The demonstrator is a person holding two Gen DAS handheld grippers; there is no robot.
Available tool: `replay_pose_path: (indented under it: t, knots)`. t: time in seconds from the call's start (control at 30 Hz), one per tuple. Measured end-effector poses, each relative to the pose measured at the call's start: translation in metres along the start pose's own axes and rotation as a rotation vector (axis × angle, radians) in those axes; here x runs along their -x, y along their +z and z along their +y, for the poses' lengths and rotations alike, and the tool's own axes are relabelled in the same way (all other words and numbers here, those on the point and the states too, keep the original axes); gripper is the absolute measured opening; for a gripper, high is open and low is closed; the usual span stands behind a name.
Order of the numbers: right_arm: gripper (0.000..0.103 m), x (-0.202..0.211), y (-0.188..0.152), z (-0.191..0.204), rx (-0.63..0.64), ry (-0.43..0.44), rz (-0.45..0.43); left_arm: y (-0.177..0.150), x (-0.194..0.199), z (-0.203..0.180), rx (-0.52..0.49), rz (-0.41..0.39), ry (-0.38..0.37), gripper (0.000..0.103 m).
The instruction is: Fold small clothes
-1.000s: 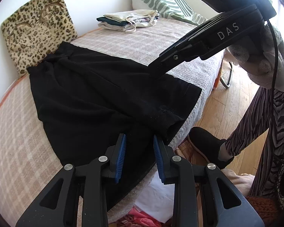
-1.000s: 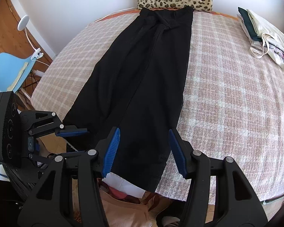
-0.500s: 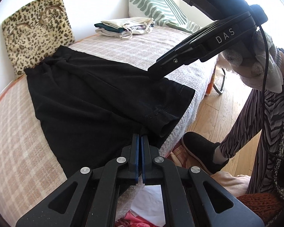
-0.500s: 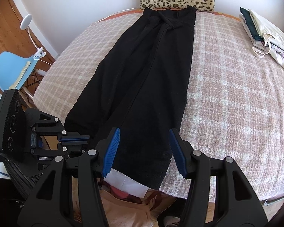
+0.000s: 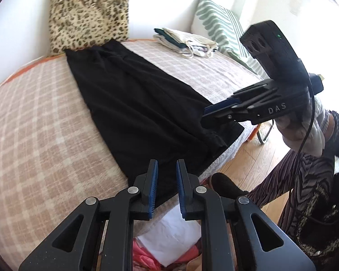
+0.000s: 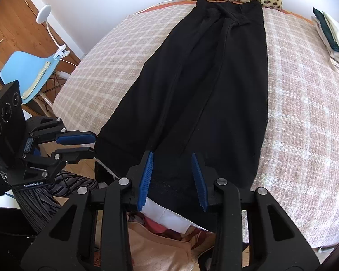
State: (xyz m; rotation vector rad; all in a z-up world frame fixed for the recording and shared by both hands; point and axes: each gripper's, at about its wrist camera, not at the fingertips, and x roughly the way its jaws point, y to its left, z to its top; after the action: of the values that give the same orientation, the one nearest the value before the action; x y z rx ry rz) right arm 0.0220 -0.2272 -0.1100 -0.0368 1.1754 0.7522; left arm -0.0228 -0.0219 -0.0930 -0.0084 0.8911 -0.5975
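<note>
Black trousers (image 6: pixel 214 85) lie folded lengthwise on the checked bed cover, waistband at the far end by a leopard cushion, hems at the near bed edge; they also show in the left wrist view (image 5: pixel 142 113). My left gripper (image 5: pixel 166 169) is open with a narrow gap, at the left hem corner, holding nothing. It also appears in the right wrist view (image 6: pixel 91 143), just left of the hem. My right gripper (image 6: pixel 171 158) is open and empty above the right hem; it also shows from the side in the left wrist view (image 5: pixel 209 114).
A stack of folded clothes (image 5: pixel 185 41) lies at the far right of the bed. A leopard cushion (image 5: pixel 90 11) and a green striped pillow (image 5: pixel 219 27) stand by the wall. A blue chair (image 6: pixel 27 72) stands left of the bed. Loose laundry (image 6: pixel 160 237) lies below the bed edge.
My left gripper was open, shut half a second ago, and has opened again a little while swinging toward the left hem. The right gripper stayed open over the hem.
</note>
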Motion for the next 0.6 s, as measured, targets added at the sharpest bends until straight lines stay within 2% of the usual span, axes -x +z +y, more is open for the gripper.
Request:
replay_pose_path:
  t: [0.07,0.13,0.23,0.3,0.33,0.37,0.4,0.47,0.53,0.6]
  knots:
    - [0.036,-0.006,0.004,0.006,-0.006,0.06,0.014,-0.006,-0.001,0.01,0.054,0.012,0.009,0.015]
    - [0.036,-0.014,0.007,0.013,-0.003,0.086,0.029,-0.01,-0.007,0.009,0.052,0.04,0.008,0.015]
    - [0.036,-0.028,0.011,0.022,0.035,0.036,0.059,-0.013,-0.021,0.008,0.043,0.096,0.053,0.021]
    - [0.036,-0.038,0.011,0.021,0.026,0.011,0.084,-0.013,-0.023,0.006,0.03,0.084,0.061,0.021]
    - [0.036,-0.042,0.011,0.02,0.018,0.009,0.093,-0.013,-0.024,0.004,0.016,0.089,0.068,0.02]
    - [0.036,-0.042,0.012,0.021,0.022,0.004,0.08,-0.013,-0.024,0.004,0.008,0.084,0.07,0.004]
    - [0.035,-0.043,0.012,0.025,0.039,-0.011,0.081,-0.013,-0.025,0.004,0.012,0.086,0.061,0.003]
    - [0.009,-0.045,0.009,0.031,0.074,-0.032,0.093,-0.016,-0.023,0.003,0.004,0.086,0.045,0.002]
    - [0.009,-0.044,0.006,0.035,0.1,-0.024,0.098,-0.022,-0.018,-0.001,-0.031,0.084,0.055,0.002]
    - [0.009,-0.036,0.004,0.036,0.122,0.007,0.091,-0.026,-0.014,-0.001,-0.024,0.076,0.052,0.002]
